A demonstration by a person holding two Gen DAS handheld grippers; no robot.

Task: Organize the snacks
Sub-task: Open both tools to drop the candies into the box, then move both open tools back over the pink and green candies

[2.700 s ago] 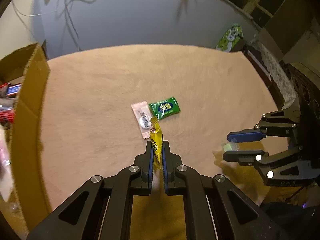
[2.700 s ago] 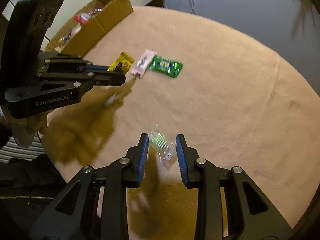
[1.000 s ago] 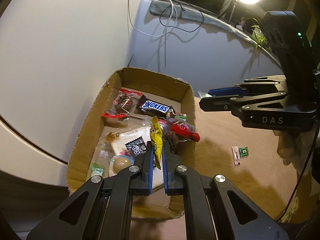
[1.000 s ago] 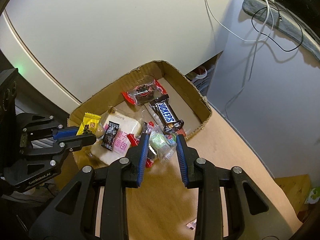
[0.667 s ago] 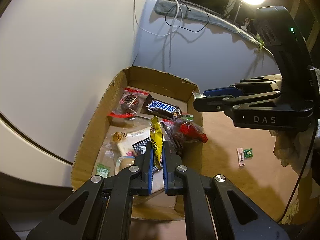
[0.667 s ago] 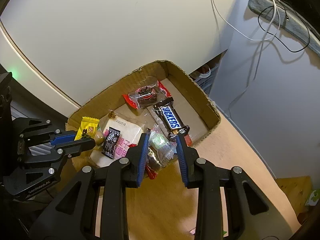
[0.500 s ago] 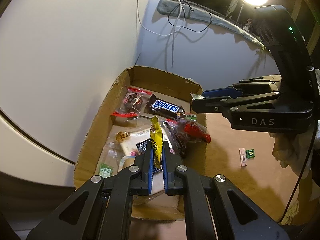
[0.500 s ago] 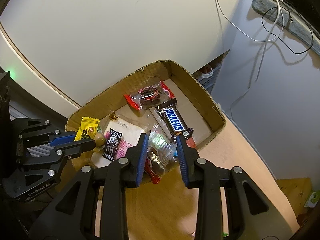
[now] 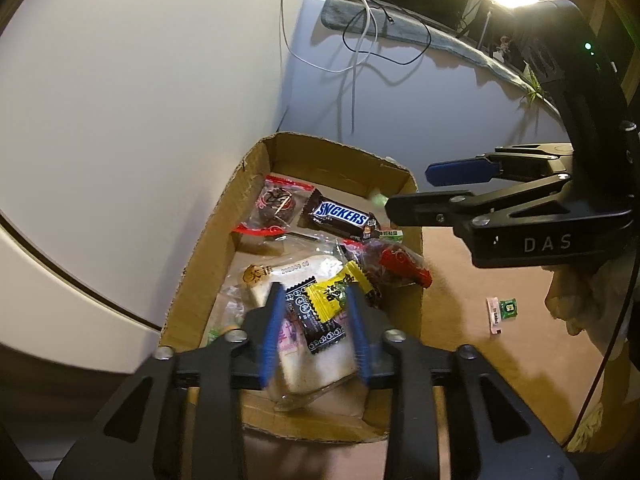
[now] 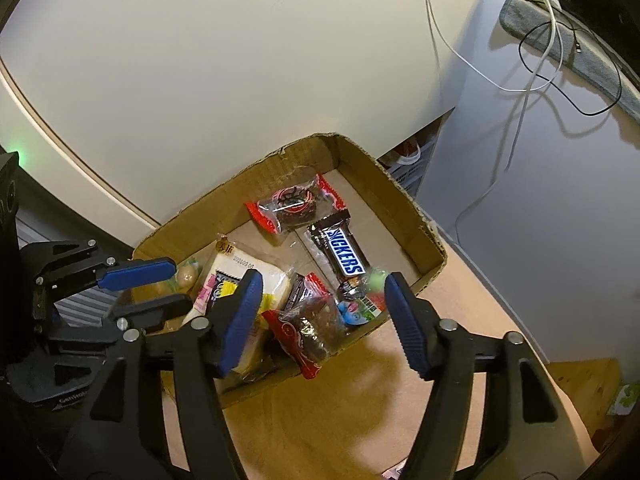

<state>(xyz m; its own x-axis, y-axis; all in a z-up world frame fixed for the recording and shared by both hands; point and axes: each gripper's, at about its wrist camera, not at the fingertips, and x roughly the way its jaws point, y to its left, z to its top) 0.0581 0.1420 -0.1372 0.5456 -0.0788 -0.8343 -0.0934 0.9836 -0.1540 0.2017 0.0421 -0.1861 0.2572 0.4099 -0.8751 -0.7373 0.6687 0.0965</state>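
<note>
Remaining snacks: lying on the beige tabletop [image 9: 452, 280] are a small pink wrapped sweet [image 9: 494, 315] and a small green square packet [image 9: 509, 307], touching each other, right of the open brown cardboard box [image 9: 414, 280] and well apart from it.
Direction from claws: both pieces lie off to the right of the left claw [image 9: 316, 328] and below the right claw [image 9: 416, 196] as the left wrist view shows it; the right claw looks the nearer, as a judgement.
Long axis: the pink sweet runs roughly toward and away from the left camera; the green packet is too small to tell.
Left claw: jaws spread wide with nothing between them, poised over the box; a yellow crinkled sachet [image 9: 334, 294] sits in the gap below, on the pile.
Right claw: its blue pads [image 10: 240, 316] stand wide apart and empty above the box's near corner; a blurred pale-green clear-wrapped candy [image 10: 375, 280] shows by its right pad.
Box contents: a brown Snickers bar [image 10: 340, 250] and red-edged clear packs among others.
</note>
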